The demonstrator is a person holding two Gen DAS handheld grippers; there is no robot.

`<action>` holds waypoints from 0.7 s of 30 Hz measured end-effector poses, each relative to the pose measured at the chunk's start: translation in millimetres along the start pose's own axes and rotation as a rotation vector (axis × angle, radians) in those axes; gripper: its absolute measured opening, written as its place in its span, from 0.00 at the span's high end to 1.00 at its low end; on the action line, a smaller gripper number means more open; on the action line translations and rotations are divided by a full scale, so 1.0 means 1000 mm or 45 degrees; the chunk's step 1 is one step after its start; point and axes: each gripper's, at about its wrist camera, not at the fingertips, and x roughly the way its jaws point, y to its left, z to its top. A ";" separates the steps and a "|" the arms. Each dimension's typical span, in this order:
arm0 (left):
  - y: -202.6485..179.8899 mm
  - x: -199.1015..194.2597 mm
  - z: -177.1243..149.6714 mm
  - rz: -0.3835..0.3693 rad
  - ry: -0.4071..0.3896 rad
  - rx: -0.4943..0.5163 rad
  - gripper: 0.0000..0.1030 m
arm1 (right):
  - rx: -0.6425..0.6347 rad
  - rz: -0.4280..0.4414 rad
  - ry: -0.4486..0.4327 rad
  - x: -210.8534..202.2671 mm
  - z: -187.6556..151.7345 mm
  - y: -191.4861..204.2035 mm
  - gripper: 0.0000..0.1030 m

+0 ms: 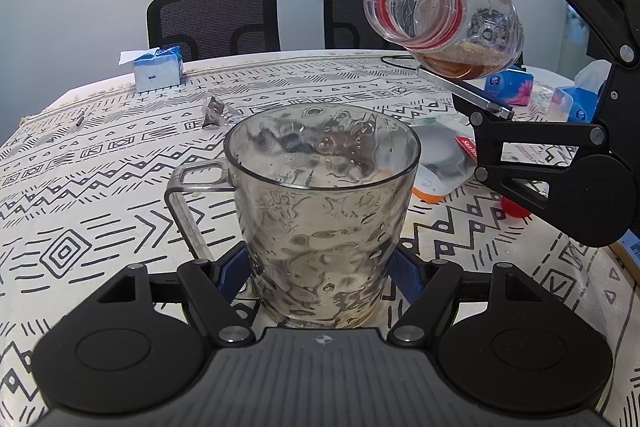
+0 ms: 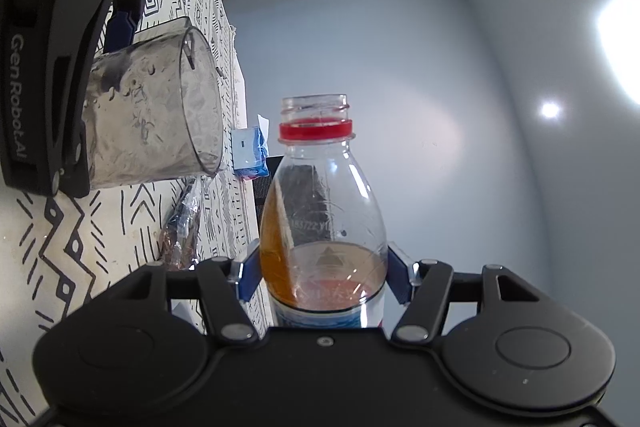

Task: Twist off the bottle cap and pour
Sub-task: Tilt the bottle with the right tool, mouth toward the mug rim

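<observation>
My left gripper [image 1: 320, 277] is shut on a clear glass mug [image 1: 322, 203] that stands on the patterned tablecloth [image 1: 100, 187], handle to the left. My right gripper [image 1: 508, 47] is shut on an open plastic bottle [image 1: 444, 15] with a red neck ring, held tilted on its side above and to the right of the mug, mouth toward the mug. A little amber liquid lies in the bottle. In the right wrist view the right gripper [image 2: 324, 279] holds the bottle [image 2: 320, 195], and the mug [image 2: 156, 115] is at the upper left. A red cap [image 1: 514, 207] lies on the table behind the right gripper.
A blue and white carton [image 1: 158, 69] stands at the far edge. A crumpled wrapper [image 1: 214, 111] lies beyond the mug. Tissue packs [image 1: 510, 83] and a flat packet [image 1: 440, 163] sit on the right. Two black chairs [image 1: 214, 23] stand behind the table.
</observation>
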 end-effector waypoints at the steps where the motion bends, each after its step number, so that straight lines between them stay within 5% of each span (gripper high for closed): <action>1: 0.000 0.000 0.000 0.000 0.000 0.000 0.31 | -0.002 0.000 0.000 -0.002 -0.002 0.010 0.37; 21: -0.001 -0.002 0.000 -0.004 -0.001 0.001 0.31 | -0.048 0.008 -0.005 -0.051 -0.007 0.018 0.37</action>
